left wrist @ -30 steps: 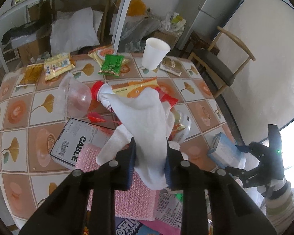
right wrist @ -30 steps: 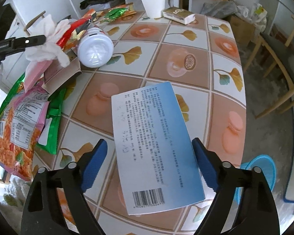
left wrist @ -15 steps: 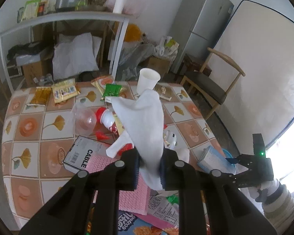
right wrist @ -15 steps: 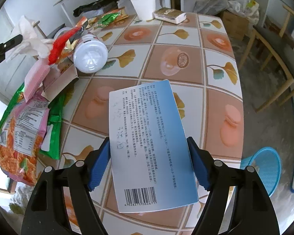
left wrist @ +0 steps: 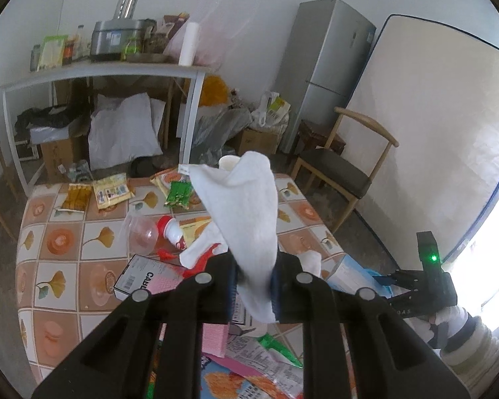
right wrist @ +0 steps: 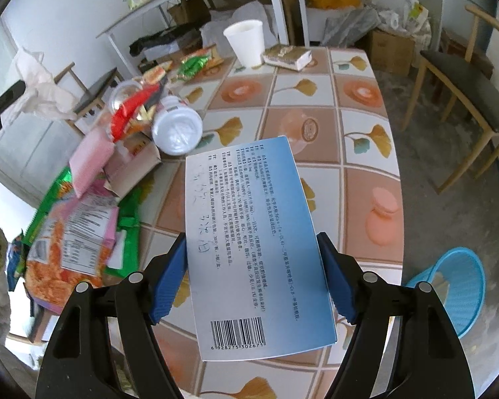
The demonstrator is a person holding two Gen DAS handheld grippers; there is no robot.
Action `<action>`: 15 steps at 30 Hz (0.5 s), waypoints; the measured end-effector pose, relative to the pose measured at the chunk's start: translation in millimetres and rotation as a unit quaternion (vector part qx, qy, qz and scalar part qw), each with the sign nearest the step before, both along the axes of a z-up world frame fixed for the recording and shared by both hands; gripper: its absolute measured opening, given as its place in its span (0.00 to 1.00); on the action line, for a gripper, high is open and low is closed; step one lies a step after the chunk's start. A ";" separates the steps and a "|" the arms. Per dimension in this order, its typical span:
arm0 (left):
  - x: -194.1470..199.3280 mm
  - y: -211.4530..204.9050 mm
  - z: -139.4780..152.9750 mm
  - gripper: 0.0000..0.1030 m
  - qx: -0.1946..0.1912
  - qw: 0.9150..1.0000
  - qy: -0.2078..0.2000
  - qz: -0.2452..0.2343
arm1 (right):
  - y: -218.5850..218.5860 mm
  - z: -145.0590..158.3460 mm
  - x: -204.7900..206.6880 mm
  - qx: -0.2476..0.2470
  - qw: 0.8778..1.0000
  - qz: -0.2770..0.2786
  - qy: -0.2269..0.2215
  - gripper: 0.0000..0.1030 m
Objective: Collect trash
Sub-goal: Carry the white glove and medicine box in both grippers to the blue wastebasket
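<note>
My left gripper [left wrist: 254, 282] is shut on a white crumpled tissue [left wrist: 246, 206], held up above the litter on the tiled table [left wrist: 63, 242]. In the right wrist view that tissue [right wrist: 40, 83] hangs at the far left, clear of the pile. My right gripper [right wrist: 251, 242] is shut on a flat blue-and-white printed box [right wrist: 246, 193], its blue pads pressing on the two long sides. The box is lifted and tilted over the table's near edge. The left wrist view shows the right gripper [left wrist: 387, 281] low at the right with the box [left wrist: 346, 269] in it.
A blue mesh basket [right wrist: 449, 282] stands on the floor right of the table [right wrist: 359, 139]. Snack bags [right wrist: 70, 232], a pink pack, a white jar [right wrist: 176, 133] and a red wrapper lie at the left. A paper cup [right wrist: 246, 43] stands at the far edge. A chair [right wrist: 462, 83] is at the right.
The left gripper has risen with the tissue, pulling it off the pile. The right gripper's jaws closed in onto the box's sides and lifted it slightly.
</note>
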State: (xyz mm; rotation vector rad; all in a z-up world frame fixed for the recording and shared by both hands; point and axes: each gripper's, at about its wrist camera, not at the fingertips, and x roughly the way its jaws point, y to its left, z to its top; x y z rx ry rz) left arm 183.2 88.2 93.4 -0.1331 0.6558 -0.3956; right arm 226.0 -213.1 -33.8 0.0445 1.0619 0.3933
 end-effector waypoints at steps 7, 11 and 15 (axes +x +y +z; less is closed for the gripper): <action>-16.5 -23.6 3.8 0.15 -0.012 1.000 0.004 -0.011 | -8.9 17.4 -9.7 0.028 0.999 -0.010 -0.013 0.69; -24.9 -41.0 3.1 0.15 -0.031 0.999 0.008 -0.024 | -15.7 21.0 -11.3 0.034 0.999 -0.022 -0.008 0.69; -32.3 -59.6 4.3 0.15 -0.037 0.998 0.010 -0.040 | -25.3 30.6 -16.2 0.043 0.998 -0.038 -0.013 0.69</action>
